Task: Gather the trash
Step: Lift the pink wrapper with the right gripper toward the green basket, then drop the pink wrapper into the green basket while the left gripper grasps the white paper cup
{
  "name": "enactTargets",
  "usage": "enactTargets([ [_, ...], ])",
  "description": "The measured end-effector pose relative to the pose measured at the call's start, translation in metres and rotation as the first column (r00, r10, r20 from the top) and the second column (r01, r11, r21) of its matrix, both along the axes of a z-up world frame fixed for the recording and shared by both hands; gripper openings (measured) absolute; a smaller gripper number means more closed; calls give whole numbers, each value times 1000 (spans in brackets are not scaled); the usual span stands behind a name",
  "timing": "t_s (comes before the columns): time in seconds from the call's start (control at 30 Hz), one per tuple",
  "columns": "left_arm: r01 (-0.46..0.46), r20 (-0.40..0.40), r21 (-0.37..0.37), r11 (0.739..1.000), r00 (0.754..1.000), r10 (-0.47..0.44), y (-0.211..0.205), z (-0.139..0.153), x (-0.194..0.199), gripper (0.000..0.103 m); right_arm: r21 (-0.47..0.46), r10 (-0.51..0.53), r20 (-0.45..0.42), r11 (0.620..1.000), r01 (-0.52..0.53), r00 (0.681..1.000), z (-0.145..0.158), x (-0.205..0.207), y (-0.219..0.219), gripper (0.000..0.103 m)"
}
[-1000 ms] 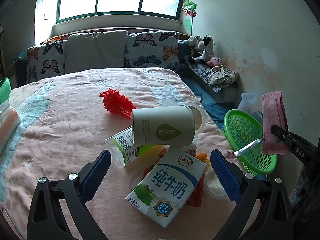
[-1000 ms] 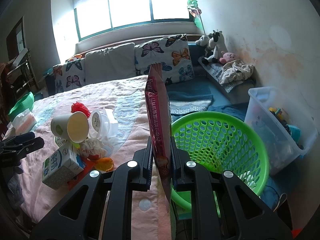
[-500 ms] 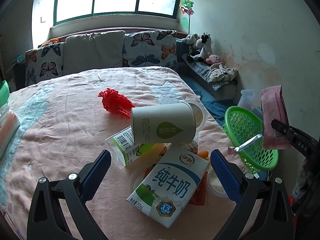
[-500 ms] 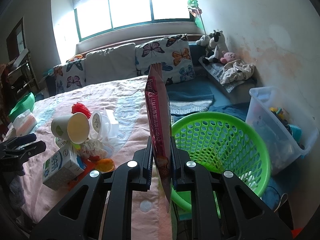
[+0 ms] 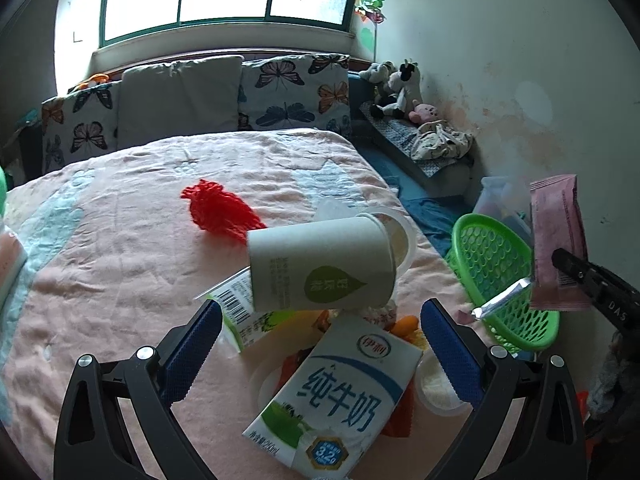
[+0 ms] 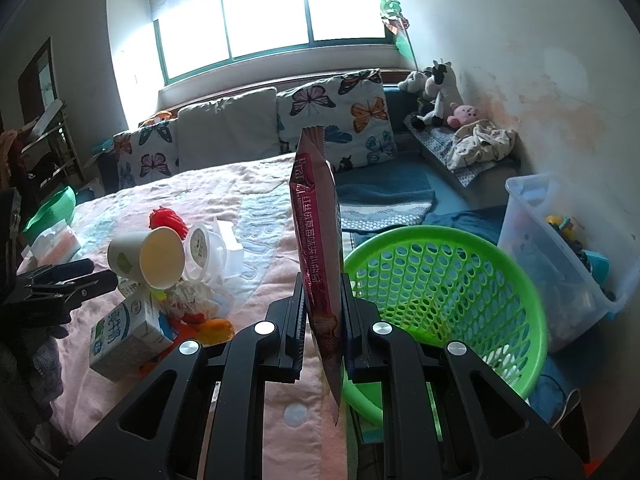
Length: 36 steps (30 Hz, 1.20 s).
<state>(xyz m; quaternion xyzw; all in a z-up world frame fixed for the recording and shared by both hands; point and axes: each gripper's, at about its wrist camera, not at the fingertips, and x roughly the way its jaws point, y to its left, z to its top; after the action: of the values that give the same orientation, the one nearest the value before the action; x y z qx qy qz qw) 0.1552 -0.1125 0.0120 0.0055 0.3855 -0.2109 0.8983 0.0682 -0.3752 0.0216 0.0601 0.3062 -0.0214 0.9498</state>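
Note:
My right gripper (image 6: 322, 320) is shut on a pink snack wrapper (image 6: 318, 240), held upright at the bed's edge, just left of the green basket (image 6: 520, 280). From the left wrist view the same wrapper (image 5: 556, 240) hangs above the basket (image 5: 496, 264) beside the bed. My left gripper (image 5: 320, 340) stands open over a pile of trash on the pink bedspread: a white milk carton (image 5: 340, 396), a tipped paper cup (image 5: 320, 264), a green-labelled carton (image 5: 240, 312), a red net (image 5: 220, 212) and plastic cups. Nothing sits between its blue pads.
Butterfly pillows (image 5: 292, 92) line the head of the bed. A clear storage bin (image 6: 568, 240) with toys stands right of the basket. Stuffed animals (image 6: 436, 92) and cloth lie on a low bench along the wall. A green bowl (image 6: 52, 208) and tissues sit at the far left.
The left wrist view has shifted slightly, so the trash pile sits a little lower and nearer. The right gripper and its wrapper have stayed still.

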Motion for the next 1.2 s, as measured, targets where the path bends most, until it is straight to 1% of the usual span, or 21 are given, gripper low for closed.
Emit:
enactTargets([
  [0.07,18,7,7,1000,1000,-18,-4,-1,2,96,1,4,0,1000,-4,1000,-1,1,1,16],
  [0.13,9,14,27,1000,1000,-9,-7,-2,6,96,7,8,0,1000,-8,1000,-1,2,0,16],
  [0.27,-11,0,15,1000,1000,11,-5,-6,15,96,12,16,-1,1000,-16,1000,-2,3,-1,16],
  [0.5,-9,-17,14,1000,1000,9,-8,-15,25,96,21,25,-4,999,-25,1000,-5,6,-4,16],
  [0.63,-6,-40,-19,1000,999,5,-8,-18,30,96,23,29,-6,999,-29,1000,-6,7,-4,16],
  [0.73,-5,-37,-17,1000,999,5,-10,-20,31,96,24,34,-9,999,-34,999,-7,8,-2,16],
  [0.83,-3,-22,1,1000,1000,3,-13,-20,29,96,25,40,-13,999,-39,999,-8,10,0,16],
  [0.97,0,-25,-13,1000,1000,0,-15,-21,30,96,24,40,-12,999,-40,999,-8,11,0,16],
  [1.03,3,-15,-16,1000,1000,-3,-15,-20,29,94,22,38,-9,999,-37,999,-7,10,-1,16],
  [1.07,5,-14,-16,1000,1000,-5,-16,-20,29,88,21,36,-8,999,-36,999,-7,10,-1,16],
  [1.13,4,-23,-18,1000,1000,-4,-16,-22,31,82,20,32,-5,999,-32,999,-6,9,-2,16],
  [1.2,3,-22,-31,1000,1000,-4,-14,-22,31,82,22,29,-2,999,-29,1000,-6,6,-3,16],
])
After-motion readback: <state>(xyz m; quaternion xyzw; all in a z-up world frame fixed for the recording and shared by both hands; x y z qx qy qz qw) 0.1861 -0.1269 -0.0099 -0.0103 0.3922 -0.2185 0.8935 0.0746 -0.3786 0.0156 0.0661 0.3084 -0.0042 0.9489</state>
